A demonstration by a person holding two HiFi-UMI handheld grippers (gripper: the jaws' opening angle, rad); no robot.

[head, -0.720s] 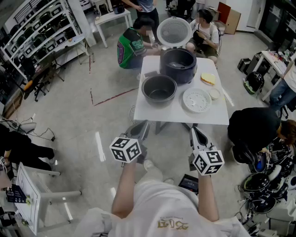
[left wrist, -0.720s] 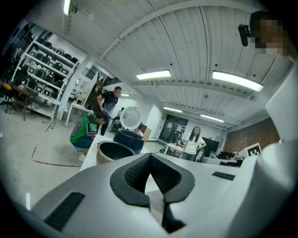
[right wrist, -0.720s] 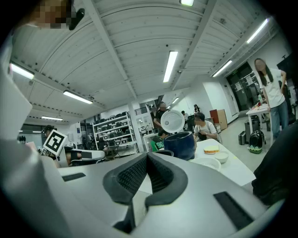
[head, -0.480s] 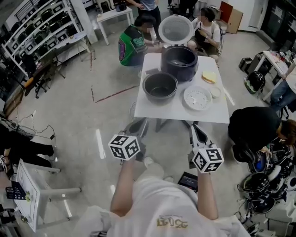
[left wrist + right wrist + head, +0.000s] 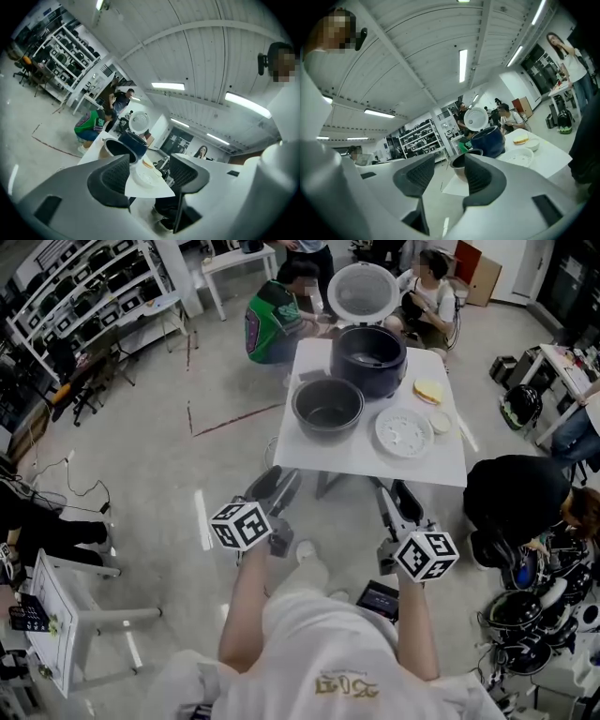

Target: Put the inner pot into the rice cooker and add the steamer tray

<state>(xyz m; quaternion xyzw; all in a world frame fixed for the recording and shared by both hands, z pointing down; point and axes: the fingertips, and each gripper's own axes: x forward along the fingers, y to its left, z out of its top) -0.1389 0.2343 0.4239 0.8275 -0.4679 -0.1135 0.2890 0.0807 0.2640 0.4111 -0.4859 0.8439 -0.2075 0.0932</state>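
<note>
We hold the left tongs [image 5: 273, 486] and right tongs [image 5: 395, 499] wide open and empty, short of the bench [image 5: 375, 468]. On it, the inner pot [image 5: 327, 408] stands near-left of the open rice cooker [image 5: 368, 358], with the steamer tray [image 5: 403, 432] to its right.

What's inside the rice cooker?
The rice cooker looks empty: only a dark hollow shows below its raised lid. The inner pot stands outside on the table. The cooker's near wall hides part of its bottom.
</note>
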